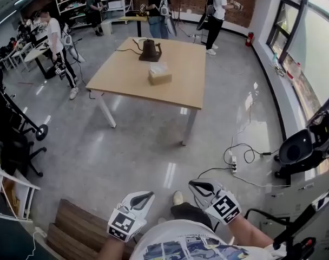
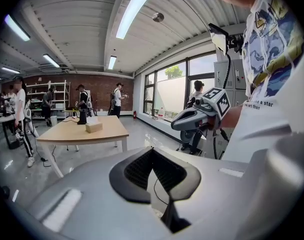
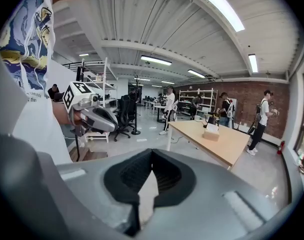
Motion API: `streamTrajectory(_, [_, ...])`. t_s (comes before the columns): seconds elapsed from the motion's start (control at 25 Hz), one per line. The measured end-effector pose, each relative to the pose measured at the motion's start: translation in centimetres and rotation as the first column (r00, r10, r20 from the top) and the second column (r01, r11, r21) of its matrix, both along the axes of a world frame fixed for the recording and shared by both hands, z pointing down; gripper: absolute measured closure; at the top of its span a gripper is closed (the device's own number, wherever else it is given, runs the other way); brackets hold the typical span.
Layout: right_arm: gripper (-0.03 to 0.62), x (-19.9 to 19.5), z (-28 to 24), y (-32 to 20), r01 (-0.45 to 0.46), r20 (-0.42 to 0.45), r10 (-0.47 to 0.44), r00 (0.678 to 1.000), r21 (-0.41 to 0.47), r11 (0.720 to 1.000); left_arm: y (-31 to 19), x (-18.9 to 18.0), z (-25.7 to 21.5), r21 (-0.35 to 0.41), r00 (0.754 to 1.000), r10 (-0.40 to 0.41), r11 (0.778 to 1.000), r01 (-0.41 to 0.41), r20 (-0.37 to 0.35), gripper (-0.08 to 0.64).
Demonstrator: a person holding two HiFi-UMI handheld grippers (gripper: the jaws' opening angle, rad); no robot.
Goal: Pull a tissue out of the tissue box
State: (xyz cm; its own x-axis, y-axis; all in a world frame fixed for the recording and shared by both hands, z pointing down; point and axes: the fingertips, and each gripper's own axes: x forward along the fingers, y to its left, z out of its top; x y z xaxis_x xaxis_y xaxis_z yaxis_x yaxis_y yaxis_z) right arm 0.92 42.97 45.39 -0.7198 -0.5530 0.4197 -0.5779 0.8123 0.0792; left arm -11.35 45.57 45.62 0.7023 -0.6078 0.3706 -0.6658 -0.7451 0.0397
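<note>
Though distant — blocky tan tissue box (image 1: 160, 75) on wooden table (image 1: 121, 72)

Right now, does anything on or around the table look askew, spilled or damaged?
Nothing stands out. The tissue box sits upright on the table, a tissue poking from its top, near a dark device with a cable. The left gripper and right gripper are shut and empty, far off.

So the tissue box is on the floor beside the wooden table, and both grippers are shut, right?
No: the tissue box sits on top of the wooden table, not on the floor, as the head view shows. The left gripper and right gripper are shut.
</note>
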Motion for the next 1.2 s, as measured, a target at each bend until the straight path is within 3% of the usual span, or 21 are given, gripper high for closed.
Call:
streamTrajectory(0.52, [0.589,2.8,-1.3,-13.9,0.08,0.056,-0.08,0.995,0.018,0.997,-14.0,3.6,-2.6,0.002,0.995,-0.105,0.995,0.105,0.004,0.555])
streamTrajectory(0.68, [0.589,4.8,-0.3,-17.1,0.098,0.057,-0.099,0.993,0.006,0.995,-18.1,5.8,-2.8,0.039,0.993,-0.117,0.992,0.116,0.029,0.555])
streamTrajectory(1.2, [0.589,6.3,1.3,-25.9,0.034,0.076,-0.032,0.997,-0.029,0.999,-27.7,7.7,-2.4,0.028,0.998,-0.051,0.998,0.05,0.038,0.555])
